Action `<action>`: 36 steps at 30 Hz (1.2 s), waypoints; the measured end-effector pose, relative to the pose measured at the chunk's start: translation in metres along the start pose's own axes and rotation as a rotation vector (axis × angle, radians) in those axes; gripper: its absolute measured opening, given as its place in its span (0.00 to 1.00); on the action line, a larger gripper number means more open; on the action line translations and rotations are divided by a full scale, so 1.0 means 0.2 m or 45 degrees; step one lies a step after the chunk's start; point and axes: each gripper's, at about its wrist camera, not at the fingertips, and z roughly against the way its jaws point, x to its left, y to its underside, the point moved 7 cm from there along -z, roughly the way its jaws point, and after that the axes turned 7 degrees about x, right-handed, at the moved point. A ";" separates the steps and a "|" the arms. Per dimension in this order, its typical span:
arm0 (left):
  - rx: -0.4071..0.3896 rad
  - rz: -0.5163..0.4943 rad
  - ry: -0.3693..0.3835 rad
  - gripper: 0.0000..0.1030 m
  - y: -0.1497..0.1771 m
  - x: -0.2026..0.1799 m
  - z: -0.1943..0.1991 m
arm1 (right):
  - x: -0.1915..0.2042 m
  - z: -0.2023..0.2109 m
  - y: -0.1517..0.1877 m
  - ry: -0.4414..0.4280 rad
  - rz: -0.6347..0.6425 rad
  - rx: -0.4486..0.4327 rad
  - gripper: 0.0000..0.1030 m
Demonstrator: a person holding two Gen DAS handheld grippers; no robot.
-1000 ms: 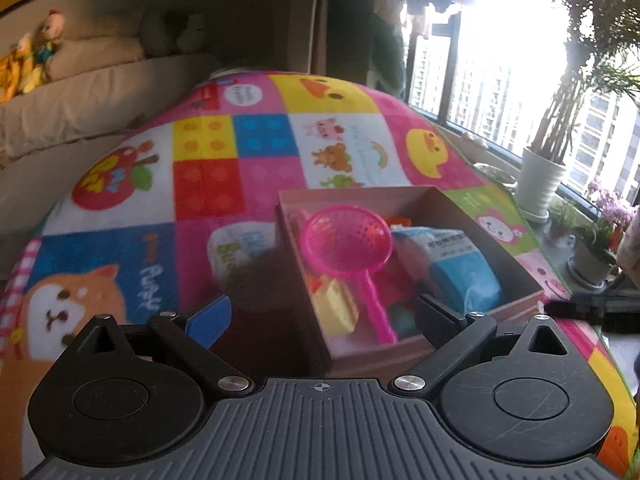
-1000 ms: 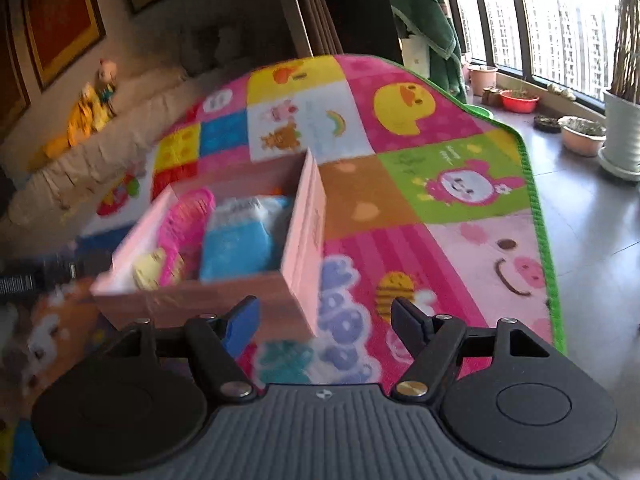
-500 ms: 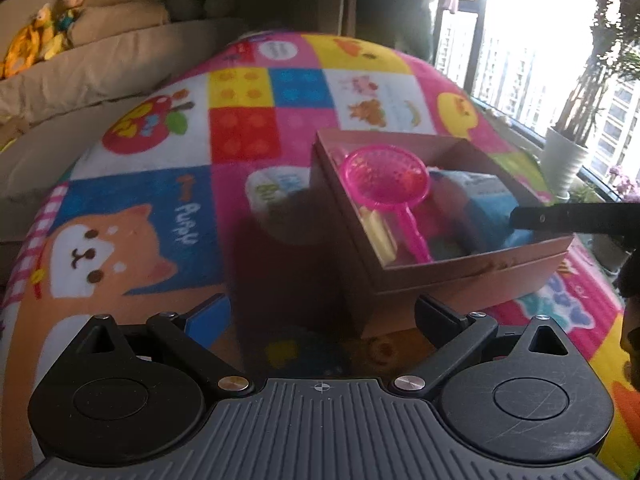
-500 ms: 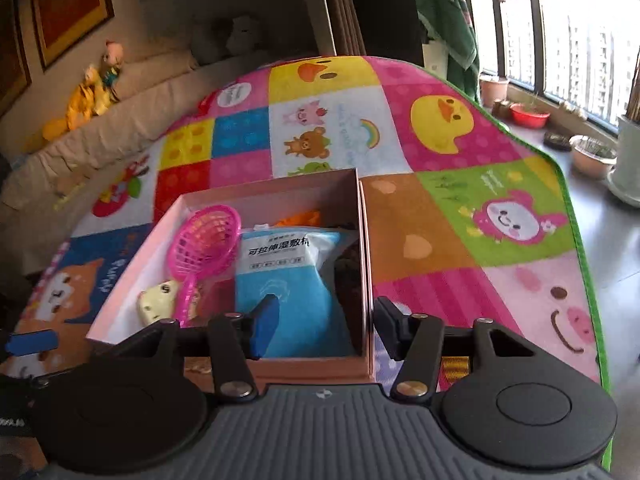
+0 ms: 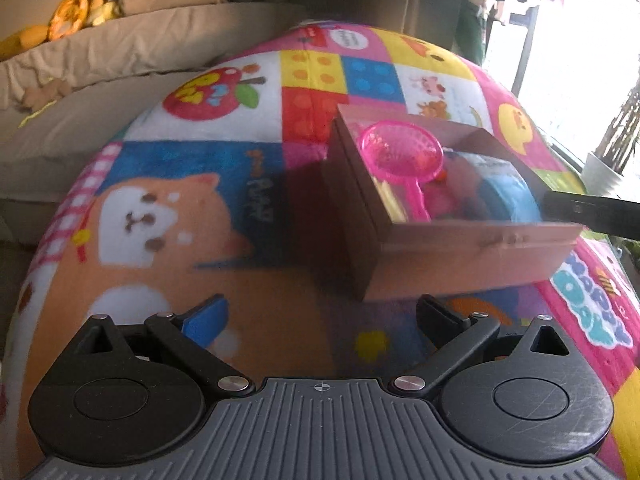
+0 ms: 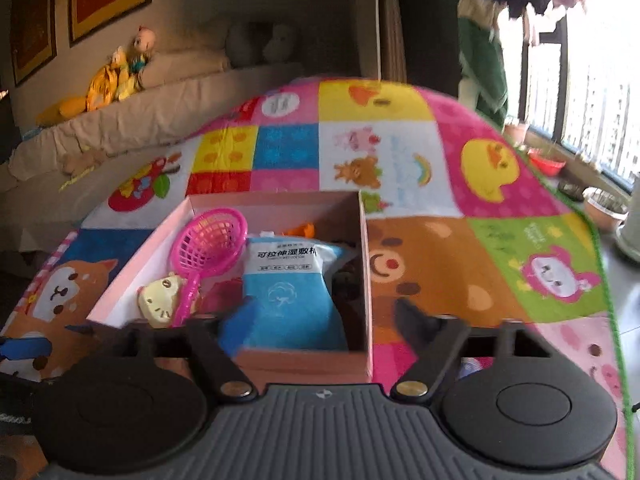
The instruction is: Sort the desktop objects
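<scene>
A pink cardboard box (image 6: 366,264) sits on the patchwork play mat (image 6: 440,272). Inside lie a pink toy strainer (image 6: 208,244), a blue wet-wipe packet (image 6: 286,292) and a yellow cat toy (image 6: 160,300). My right gripper (image 6: 324,316) is at the box's near edge, jaws opening. The near right corner stands between the fingers, and the pads do not press on it. In the left wrist view the box (image 5: 460,252) and strainer (image 5: 400,152) lie ahead to the right. My left gripper (image 5: 320,316) is open over bare mat, nothing in it.
A beige sofa (image 6: 132,120) with soft toys runs along the mat's far left side. Plant pots (image 6: 604,208) and windows line the floor to the right, beyond the mat's green edge. The right gripper's black finger (image 5: 592,212) reaches over the box's right side.
My left gripper drew back from the box towards the left, onto open mat. My right gripper swung round to the box's near edge, narrowed about its right wall, then widened again.
</scene>
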 end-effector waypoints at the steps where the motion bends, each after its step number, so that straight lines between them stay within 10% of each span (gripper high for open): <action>1: -0.003 -0.004 0.008 1.00 0.03 -0.01 0.01 | 0.01 0.04 0.04 -0.005 0.009 0.001 0.85; 11: -0.036 -0.071 -0.136 1.00 0.21 -0.04 0.02 | 0.15 0.05 0.48 -0.039 0.064 0.278 1.00; 36: -0.039 -0.052 -0.107 1.00 0.21 -0.02 0.01 | 0.19 0.01 0.48 0.040 0.064 0.173 1.00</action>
